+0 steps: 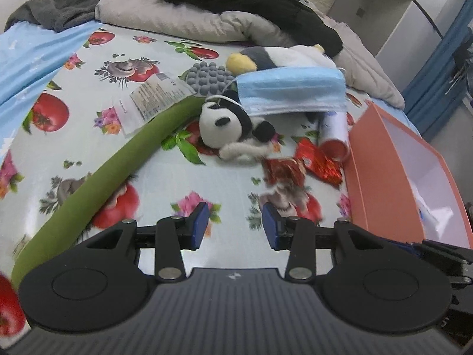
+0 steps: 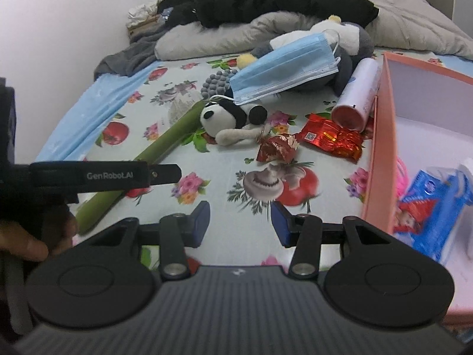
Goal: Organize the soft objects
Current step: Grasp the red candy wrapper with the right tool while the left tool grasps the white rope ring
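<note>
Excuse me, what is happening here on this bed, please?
A person holds two grippers above a bed with a flowered sheet and is sorting soft things. Both the left gripper and the right gripper are open and hold nothing. A panda plush, a blue face mask, a green foam tube and red foil packets lie loose on the sheet. The pink box on the right already holds a blue packet.

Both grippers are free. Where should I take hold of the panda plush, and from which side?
Grip the panda plush across its white head, coming down from above on the near side. The head is the bulkiest exposed part; the blue face mask leans over its far side, with an ear loop draped on it. The right gripper is open and probably best placed.
</note>
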Demonstrator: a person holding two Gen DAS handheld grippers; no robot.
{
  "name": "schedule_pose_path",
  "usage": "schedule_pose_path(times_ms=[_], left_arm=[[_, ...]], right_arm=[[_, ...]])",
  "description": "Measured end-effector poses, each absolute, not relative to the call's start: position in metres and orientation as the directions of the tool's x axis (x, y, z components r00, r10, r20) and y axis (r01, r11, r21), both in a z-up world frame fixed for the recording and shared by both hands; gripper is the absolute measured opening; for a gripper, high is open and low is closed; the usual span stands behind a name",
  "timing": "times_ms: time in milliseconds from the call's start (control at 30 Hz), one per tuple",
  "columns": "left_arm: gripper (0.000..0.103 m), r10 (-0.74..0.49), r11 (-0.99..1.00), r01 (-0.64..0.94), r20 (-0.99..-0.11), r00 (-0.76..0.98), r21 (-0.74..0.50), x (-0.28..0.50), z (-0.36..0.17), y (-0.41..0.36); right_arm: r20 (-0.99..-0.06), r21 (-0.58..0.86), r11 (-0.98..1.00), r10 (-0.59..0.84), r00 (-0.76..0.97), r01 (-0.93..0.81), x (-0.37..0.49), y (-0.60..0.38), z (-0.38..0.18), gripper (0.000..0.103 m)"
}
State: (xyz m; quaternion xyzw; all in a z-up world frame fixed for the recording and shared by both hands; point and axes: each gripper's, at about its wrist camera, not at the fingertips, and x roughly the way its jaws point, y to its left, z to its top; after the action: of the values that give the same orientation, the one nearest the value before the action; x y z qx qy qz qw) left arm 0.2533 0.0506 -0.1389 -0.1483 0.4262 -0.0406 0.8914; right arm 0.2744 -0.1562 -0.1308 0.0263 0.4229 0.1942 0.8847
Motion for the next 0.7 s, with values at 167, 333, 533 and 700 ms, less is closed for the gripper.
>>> schedule_pose_path(times_ms=[167, 333, 533, 700], left_arm=[[0.046, -0.209, 0.950, -0.050, -0.744, 0.635, -0.310, 0.288, -0.158, 0.063], [0.046, -0.254, 0.935, -0.044, -0.749, 0.611, -0.353, 0.323, -0.184, 0.075], [0.046, -0.300, 0.912, -0.031, -0.718, 0.628, -0.409, 0.355, -0.199, 0.080], [0.046, -0.349, 0.880, -0.033, -0.695, 0.629, -0.473, 0.377, -0.211, 0.079]], right_arm=[[-0.774, 0.189, 0.942, 0.316, 0.549, -0.276, 0.310, -0.143, -0.142, 0.048], [-0.781, 0.196, 0.955, 0.290, 0.553, -0.223, 0.343, -0.138, -0.153, 0.049], [-0.776, 0.236, 0.965, 0.259, 0.575, -0.116, 0.373, -0.140, -0.166, 0.049], [-0.768, 0.273, 0.961, 0.250, 0.590, -0.052, 0.390, -0.142, -0.177, 0.049]])
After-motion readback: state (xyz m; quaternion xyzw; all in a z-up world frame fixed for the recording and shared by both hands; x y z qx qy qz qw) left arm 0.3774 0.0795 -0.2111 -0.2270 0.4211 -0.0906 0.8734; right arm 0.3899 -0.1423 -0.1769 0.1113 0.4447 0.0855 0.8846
